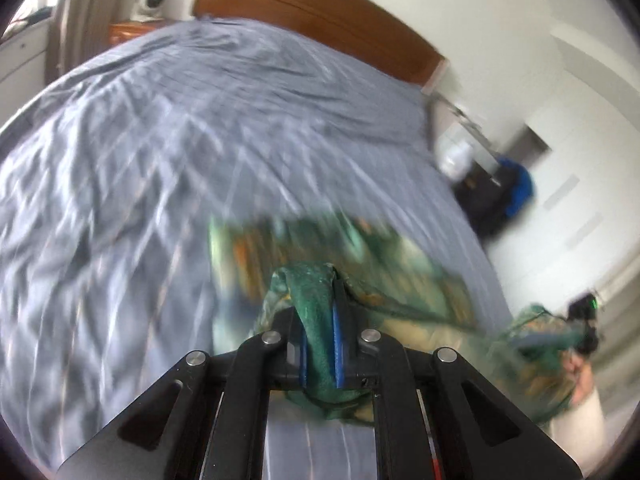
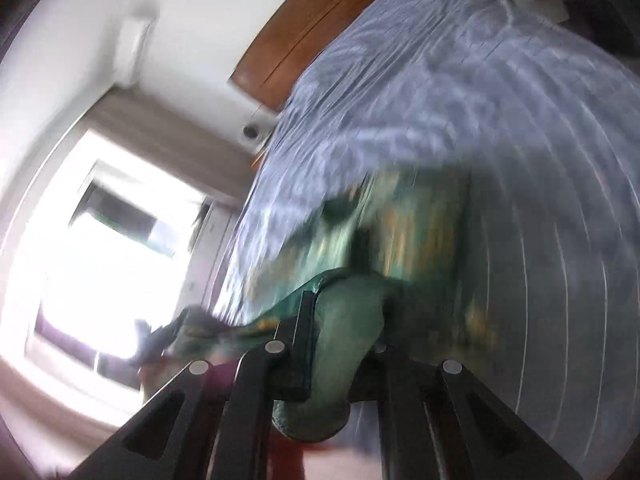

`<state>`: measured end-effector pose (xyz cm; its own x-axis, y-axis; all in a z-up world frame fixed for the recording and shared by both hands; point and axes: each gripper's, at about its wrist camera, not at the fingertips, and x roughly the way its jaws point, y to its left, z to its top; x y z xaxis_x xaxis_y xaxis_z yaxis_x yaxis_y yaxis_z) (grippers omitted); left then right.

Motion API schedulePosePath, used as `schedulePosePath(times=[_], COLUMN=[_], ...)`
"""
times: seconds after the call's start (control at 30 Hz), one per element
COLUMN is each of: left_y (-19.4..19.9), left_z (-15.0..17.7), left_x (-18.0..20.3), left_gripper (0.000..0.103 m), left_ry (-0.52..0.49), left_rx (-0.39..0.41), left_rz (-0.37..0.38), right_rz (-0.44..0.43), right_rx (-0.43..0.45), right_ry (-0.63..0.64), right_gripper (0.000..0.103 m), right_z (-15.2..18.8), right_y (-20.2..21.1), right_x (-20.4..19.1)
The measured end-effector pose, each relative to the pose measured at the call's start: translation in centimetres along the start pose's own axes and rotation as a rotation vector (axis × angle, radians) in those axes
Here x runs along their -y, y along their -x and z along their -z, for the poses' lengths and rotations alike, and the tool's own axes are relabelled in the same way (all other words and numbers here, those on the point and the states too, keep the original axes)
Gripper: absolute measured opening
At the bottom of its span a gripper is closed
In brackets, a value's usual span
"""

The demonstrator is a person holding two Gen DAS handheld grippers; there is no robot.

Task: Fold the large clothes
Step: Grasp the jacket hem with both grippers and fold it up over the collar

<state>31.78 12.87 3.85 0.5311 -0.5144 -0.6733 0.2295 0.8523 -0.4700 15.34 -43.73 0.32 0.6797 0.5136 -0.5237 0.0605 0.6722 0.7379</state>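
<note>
Two grippers are yours here: your left gripper (image 1: 320, 280) is clamped on a bunched fold of the green patterned garment (image 1: 320, 236), and your right gripper (image 2: 340, 300) is clamped on another fold. Its blurred cloth hangs at twelve o'clock from each grip, over the grey-blue bedsheet (image 1: 160, 128). No writing is legible.
</note>
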Motion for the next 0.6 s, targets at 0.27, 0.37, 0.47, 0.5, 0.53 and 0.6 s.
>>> schedulePosePath(times=[0.27, 0.37, 0.47, 0.5, 0.53, 0.6], left_y=[-16.3, -14.9, -11.9, -10.5, -9.1, -7.1], left_z=[-4.3, -3.8, -5.1, -5.6, -6.3, -7.3], left_x=[-4.2, -3.5, -3.5, -3.7, -4.1, -5.1], left_gripper=[0.028, 0.047, 0.099, 0.101, 0.101, 0.101], left_ry=[0.195, 0.120, 0.087, 0.086, 0.093, 0.131], left_rx=[-0.194, -0.159, -0.073, -0.018, 0.027, 0.056], left_rz=[-0.196, -0.141, -0.215, -0.251, -0.265, -0.273], right_rz=[0.120, 0.100, 0.132, 0.149, 0.172, 0.247], right_rx=[0.059, 0.093, 0.142, 0.172, 0.211, 0.284], right_ry=[-0.315, -0.342, -0.258, -0.243, -0.229, -0.183], right_gripper=[0.061, 0.072, 0.077, 0.080, 0.080, 0.081], right_z=[-8.1, -6.8, -7.5, -7.7, -8.1, -9.0], right_y=[-13.3, -14.0, -11.9, -10.7, -9.5, -7.1], right_x=[9.8, 10.7, 9.8, 9.5, 9.2, 7.6])
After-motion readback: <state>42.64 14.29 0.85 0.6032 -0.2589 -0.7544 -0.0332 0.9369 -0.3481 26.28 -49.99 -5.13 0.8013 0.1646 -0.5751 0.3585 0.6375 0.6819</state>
